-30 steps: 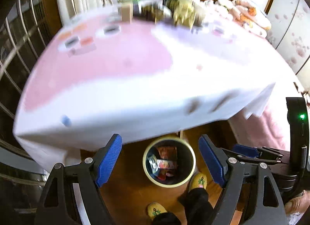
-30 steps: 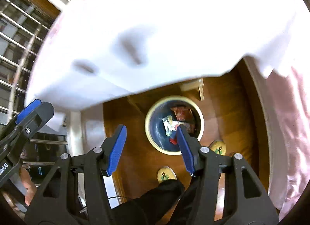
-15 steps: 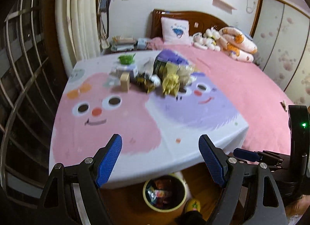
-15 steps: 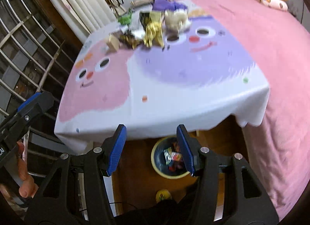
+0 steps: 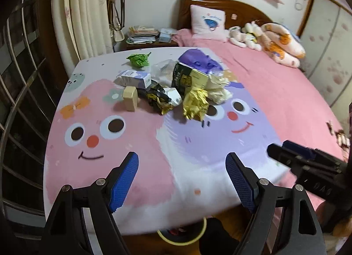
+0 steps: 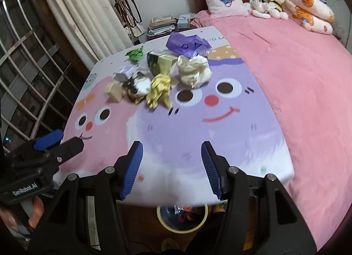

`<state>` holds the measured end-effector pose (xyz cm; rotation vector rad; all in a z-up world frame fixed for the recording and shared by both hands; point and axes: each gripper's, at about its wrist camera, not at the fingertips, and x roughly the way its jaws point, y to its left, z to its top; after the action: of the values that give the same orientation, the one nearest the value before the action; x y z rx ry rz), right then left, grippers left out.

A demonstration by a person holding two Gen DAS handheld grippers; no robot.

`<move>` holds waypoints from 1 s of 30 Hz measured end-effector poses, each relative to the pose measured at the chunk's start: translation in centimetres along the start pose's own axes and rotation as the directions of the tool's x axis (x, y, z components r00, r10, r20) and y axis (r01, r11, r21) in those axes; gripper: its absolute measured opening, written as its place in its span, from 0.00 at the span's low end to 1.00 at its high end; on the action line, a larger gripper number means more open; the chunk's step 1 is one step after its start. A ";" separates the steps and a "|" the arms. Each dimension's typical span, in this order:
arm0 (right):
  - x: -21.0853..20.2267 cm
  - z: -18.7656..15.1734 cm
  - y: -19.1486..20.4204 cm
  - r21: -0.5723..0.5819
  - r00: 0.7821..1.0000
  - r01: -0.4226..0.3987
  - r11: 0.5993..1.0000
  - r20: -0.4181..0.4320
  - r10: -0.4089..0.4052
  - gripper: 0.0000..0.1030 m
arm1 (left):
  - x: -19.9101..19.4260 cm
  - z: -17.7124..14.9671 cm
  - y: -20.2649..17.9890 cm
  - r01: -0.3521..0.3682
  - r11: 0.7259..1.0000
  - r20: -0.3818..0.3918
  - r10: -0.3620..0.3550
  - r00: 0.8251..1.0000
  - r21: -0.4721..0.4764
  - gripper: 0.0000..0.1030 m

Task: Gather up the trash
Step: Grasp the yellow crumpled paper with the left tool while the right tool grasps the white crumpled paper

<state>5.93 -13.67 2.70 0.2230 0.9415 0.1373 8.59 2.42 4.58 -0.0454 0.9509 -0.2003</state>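
On the table (image 5: 72, 167) lay one pile of trash: one green wad (image 5: 138, 59), one purple bag (image 5: 199, 61), one crumpled yellow wrapper (image 5: 195, 105), one white wad (image 5: 219, 90), one small tan block (image 5: 130, 97) and one white carton (image 5: 134, 78). One bin (image 6: 182, 216) stood below. Two tools (image 5: 182, 180) (image 6: 171, 167) were visible.
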 end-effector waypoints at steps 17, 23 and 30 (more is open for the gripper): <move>15.8 16.6 -10.8 0.068 0.956 -0.195 0.978 -0.211 0.205 0.70 | 17.9 11.4 -6.7 -0.215 0.969 -0.120 0.201 0.972 -0.118 0.80; 22.1 19.5 -11.9 0.151 0.932 -0.195 0.969 -0.279 0.231 0.70 | 21.8 12.3 -6.8 -0.258 0.958 -0.160 0.237 0.958 -0.125 0.77; 27.1 19.5 -12.0 0.208 0.887 -0.198 0.958 -0.378 0.265 0.70 | 24.8 12.5 -6.3 -0.276 0.951 -0.203 0.245 0.948 -0.140 0.70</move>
<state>37.84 -21.99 -10.47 0.4746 1.3389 0.3381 31.83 -9.06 -7.28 -0.0551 1.1457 0.1242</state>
